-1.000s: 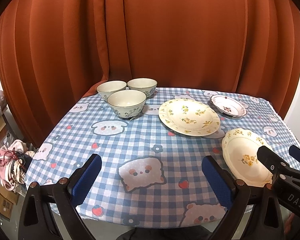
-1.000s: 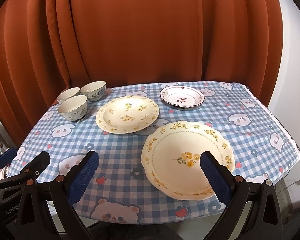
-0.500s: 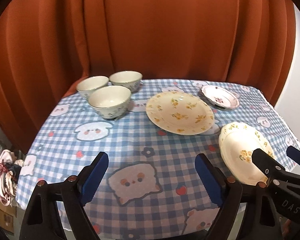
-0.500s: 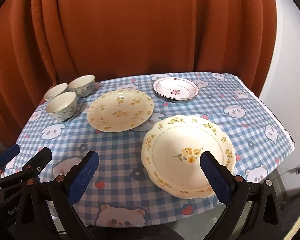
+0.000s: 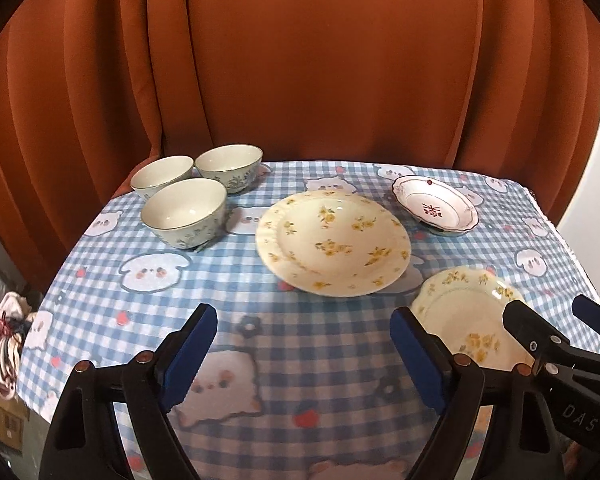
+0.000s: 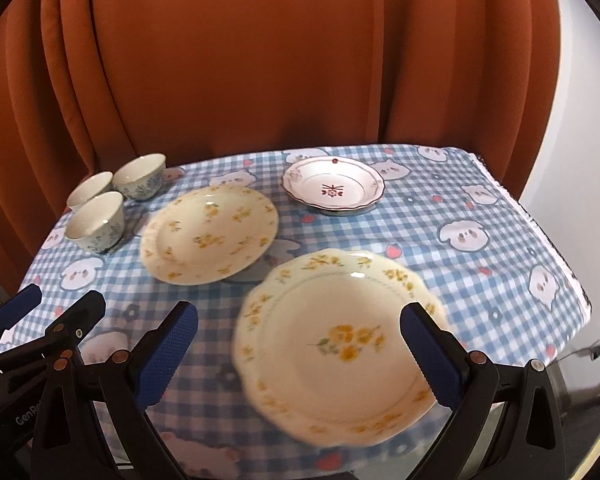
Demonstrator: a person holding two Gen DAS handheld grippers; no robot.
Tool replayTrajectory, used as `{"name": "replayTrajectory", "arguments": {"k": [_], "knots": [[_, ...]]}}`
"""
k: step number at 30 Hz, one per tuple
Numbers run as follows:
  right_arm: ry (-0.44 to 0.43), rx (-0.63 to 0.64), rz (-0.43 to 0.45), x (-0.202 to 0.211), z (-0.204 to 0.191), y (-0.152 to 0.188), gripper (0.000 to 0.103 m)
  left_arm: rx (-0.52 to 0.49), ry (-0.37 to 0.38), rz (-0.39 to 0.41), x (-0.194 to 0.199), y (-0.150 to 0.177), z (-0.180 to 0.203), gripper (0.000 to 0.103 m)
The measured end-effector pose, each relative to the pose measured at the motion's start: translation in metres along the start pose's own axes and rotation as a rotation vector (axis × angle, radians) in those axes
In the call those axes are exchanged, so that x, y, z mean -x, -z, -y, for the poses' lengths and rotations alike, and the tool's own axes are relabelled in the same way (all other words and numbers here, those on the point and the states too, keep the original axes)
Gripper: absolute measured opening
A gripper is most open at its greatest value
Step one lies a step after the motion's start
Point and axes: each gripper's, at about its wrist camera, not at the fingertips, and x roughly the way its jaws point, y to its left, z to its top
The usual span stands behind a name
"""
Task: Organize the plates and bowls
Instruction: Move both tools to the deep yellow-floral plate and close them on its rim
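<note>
Both wrist cameras looking down across the blue checked tablecloth (image 5: 236, 280) toward the rust-orange curtain (image 6: 300, 60), left view sitting left, right view right, sharing the round cream yellow-flowered plate (image 5: 333, 242) (image 6: 210, 234).

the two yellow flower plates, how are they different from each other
The near plate has a scalloped, wavy rim; the middle plate has a smooth round rim. The near plate carries one flower cluster in its center with small sprigs around the edge, while the middle plate has sprigs scattered across it. The near plate lies between the open fingers of the right gripper; the middle plate sits beside the bowls. Both are cream and lie flat on the tablecloth.
</note>
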Motion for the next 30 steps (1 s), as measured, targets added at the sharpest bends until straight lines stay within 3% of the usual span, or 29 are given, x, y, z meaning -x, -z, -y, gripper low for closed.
{"name": "replayTrajectory", "arguments": {"k": [16, 24, 30], "knots": [[-0.069, 0.078, -0.114, -0.075, 0.100, -0.018, 0.102, 0.102, -0.075, -0.125, -0.057, 0.014, 0.097, 0.089], [-0.105, 0.105, -0.217, -0.109, 0.122, -0.005, 0.100, 0.133, -0.117, -0.238, -0.082, 0.035, 0.117, 0.088], [-0.135, 0.122, -0.283, -0.127, 0.123, 0.006, 0.093, 0.129, -0.131, -0.302, -0.094, 0.045, 0.124, 0.082]]}}
